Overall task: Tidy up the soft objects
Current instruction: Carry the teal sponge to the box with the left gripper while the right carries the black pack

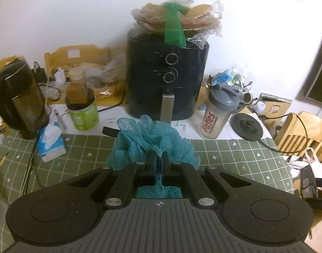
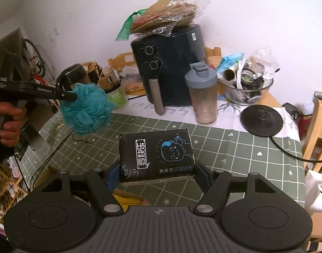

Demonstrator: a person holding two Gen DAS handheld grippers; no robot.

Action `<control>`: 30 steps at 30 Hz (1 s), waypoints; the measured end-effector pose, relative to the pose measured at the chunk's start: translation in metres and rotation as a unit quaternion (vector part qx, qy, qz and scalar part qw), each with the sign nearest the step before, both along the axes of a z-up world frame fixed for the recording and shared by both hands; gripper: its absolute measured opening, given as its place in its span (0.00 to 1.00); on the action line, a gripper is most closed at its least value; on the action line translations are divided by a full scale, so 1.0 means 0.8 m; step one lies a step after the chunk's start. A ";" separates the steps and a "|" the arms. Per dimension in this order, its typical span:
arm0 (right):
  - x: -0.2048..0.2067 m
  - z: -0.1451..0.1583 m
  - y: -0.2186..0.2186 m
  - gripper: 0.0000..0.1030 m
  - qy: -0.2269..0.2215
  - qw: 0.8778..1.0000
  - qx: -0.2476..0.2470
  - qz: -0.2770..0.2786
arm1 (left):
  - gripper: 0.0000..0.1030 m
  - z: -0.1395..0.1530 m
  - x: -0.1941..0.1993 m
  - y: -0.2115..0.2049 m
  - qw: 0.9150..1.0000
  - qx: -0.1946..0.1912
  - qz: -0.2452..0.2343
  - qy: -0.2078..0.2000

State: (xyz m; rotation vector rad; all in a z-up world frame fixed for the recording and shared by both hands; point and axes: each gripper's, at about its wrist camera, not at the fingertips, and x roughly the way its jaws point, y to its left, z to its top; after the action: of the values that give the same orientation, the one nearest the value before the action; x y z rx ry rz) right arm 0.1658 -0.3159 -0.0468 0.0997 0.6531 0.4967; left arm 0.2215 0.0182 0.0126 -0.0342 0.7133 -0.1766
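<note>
My left gripper (image 1: 159, 160) is shut on a teal mesh bath sponge (image 1: 152, 141) and holds it in the air above the green checked tablecloth (image 1: 234, 160). From the right wrist view, that sponge (image 2: 87, 109) hangs at the left from the left gripper (image 2: 73, 97), with a person's hand (image 2: 8, 122) on its handle. My right gripper (image 2: 157, 175) is shut on a black soft tissue pack (image 2: 156, 156) with a blue cartoon face, its pads pressing on both short ends. The pack is lifted off the cloth and tilted.
At the table's back stand a dark air fryer (image 1: 167, 78) with a bagged bundle on top, a shaker bottle (image 1: 215, 116), a kettle base (image 1: 247, 126), a black kettle (image 1: 17, 97) and a green tub (image 1: 83, 113). A blue-white tissue pack (image 1: 51, 143) lies left. A glass bowl (image 2: 249, 88) sits back right.
</note>
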 end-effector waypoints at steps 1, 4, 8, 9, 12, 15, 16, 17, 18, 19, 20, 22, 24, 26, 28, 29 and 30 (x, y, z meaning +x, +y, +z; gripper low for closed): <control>0.000 0.001 0.002 0.71 0.001 1.000 -0.001 0.002 | 0.04 0.003 -0.005 0.001 1.000 -0.001 0.002 0.000; -0.002 0.006 0.007 0.71 0.001 1.000 -0.006 0.008 | 0.04 0.013 -0.021 0.003 1.000 -0.008 0.008 0.003; -0.007 0.014 0.010 0.71 0.001 1.000 -0.007 0.019 | 0.04 0.027 -0.047 0.004 1.000 -0.017 0.008 0.000; -0.009 0.016 0.011 0.71 0.000 1.000 -0.007 0.022 | 0.04 0.031 -0.054 0.004 1.000 -0.020 0.007 -0.001; -0.015 0.021 0.014 0.71 -0.006 0.999 -0.005 0.032 | 0.04 0.039 -0.073 0.003 1.000 -0.029 0.003 0.000; -0.020 0.024 0.014 0.71 -0.009 0.999 -0.002 0.035 | 0.04 0.046 -0.093 -0.002 0.999 -0.035 -0.005 0.002; -0.022 0.024 0.013 0.71 -0.009 0.999 0.000 0.035 | 0.04 0.047 -0.101 -0.003 0.999 -0.038 -0.007 0.003; -0.023 0.025 0.013 0.71 -0.010 0.999 0.001 0.036 | 0.04 0.048 -0.107 -0.005 0.999 -0.039 -0.009 0.004; -0.025 0.025 0.012 0.71 -0.010 0.999 0.002 0.037 | 0.04 0.048 -0.113 -0.006 0.999 -0.041 -0.010 0.006; -0.027 0.026 0.011 0.71 -0.011 0.999 0.003 0.038 | 0.04 0.048 -0.120 -0.008 0.999 -0.043 -0.012 0.008; -0.029 0.026 0.011 0.71 -0.011 0.999 0.003 0.039 | 0.04 0.049 -0.126 -0.010 0.999 -0.044 -0.012 0.011; -0.032 0.026 0.010 0.71 -0.011 0.999 0.003 0.042 | 0.04 0.047 -0.138 -0.014 0.999 -0.046 -0.013 0.016; -0.035 0.026 0.008 0.71 -0.012 0.999 0.002 0.046 | 0.04 0.046 -0.148 -0.018 0.998 -0.048 -0.017 0.021; -0.038 0.027 0.007 0.71 -0.014 0.999 -0.001 0.048 | 0.04 0.042 -0.157 -0.024 0.998 -0.053 -0.024 0.026; -0.041 0.027 0.006 0.71 -0.016 0.999 0.000 0.047 | 0.04 0.040 -0.164 -0.029 0.997 -0.061 -0.032 0.031; -0.043 0.027 0.006 0.71 -0.015 0.999 0.001 0.046 | 0.04 0.038 -0.167 -0.031 0.997 -0.066 -0.036 0.034; -0.044 0.027 0.005 0.71 -0.015 0.999 0.002 0.043 | 0.04 0.037 -0.170 -0.032 0.996 -0.071 -0.039 0.036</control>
State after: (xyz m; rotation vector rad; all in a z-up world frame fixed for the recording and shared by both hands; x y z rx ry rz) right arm 0.1303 -0.3115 -0.0249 0.0684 0.6285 0.5812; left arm 0.0851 -0.0074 0.0420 -0.1489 0.7742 -0.3026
